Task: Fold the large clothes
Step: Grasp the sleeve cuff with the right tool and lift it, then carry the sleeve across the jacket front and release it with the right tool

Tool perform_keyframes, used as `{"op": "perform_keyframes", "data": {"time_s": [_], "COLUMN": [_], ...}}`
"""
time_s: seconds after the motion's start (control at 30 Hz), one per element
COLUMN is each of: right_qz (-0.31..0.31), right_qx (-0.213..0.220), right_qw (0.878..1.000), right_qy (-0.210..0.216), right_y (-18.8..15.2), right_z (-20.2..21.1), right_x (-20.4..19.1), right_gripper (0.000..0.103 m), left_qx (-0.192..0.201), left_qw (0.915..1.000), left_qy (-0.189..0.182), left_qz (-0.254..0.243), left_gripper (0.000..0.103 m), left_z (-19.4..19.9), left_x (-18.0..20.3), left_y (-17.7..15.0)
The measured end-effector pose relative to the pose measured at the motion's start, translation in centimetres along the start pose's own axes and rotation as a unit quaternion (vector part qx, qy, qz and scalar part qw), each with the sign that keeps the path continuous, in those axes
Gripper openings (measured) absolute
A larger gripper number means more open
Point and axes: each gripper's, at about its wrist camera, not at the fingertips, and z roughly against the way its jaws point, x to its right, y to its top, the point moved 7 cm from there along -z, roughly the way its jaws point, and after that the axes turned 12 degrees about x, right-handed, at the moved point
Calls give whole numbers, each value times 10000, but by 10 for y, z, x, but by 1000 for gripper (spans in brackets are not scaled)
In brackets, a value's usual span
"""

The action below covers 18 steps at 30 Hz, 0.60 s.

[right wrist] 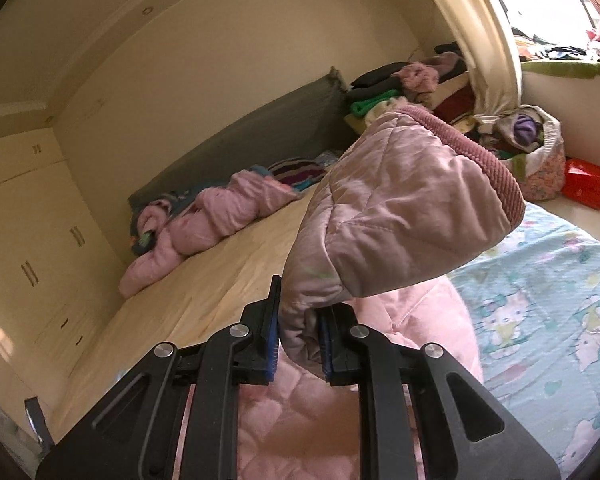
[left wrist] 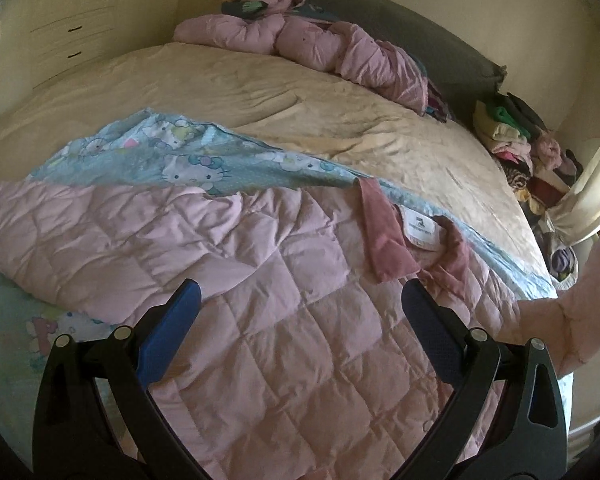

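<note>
Two black grippers fill the lower frames. One pink quilted jacket (left wrist: 260,280) lies at centre on the bed (left wrist: 228,92), its lower edge cut off. One sleeve (right wrist: 400,216) rises mid-frame. Right gripper (right wrist: 298,332) pinches this sleeve narrowly; left gripper (left wrist: 300,320) stands wide, holding nothing. One white label (left wrist: 422,230) is unreadable. Clothes pile (left wrist: 516,144) at right: number unclear.
</note>
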Motion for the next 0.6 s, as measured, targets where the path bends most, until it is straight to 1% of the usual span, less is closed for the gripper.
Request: {"op": "perform_keyframes", "data": {"time_s": [0.17,0.4,0.6], "right_qz": [122,312,450], "right_qx": [-137,-447,-805], "right_qw": [9996,9974,9933], "right_qy": [196,466,692], "right_y": [-19,-59,-100], "right_z": [-5,-15,-25], "right_x": [-30,-67,-95], "right_gripper": [15,15,15], "left_qx": [-77,-88,-128], "left_qw": [9994,9983,9966], "left_qy": [-209,-397,-586], "left_qz": [264,415,563], "left_gripper": [94,94,94], "left_z": [0,2,1], "left_x": [-7,-7,-7], "left_y": [0,0,0]}}
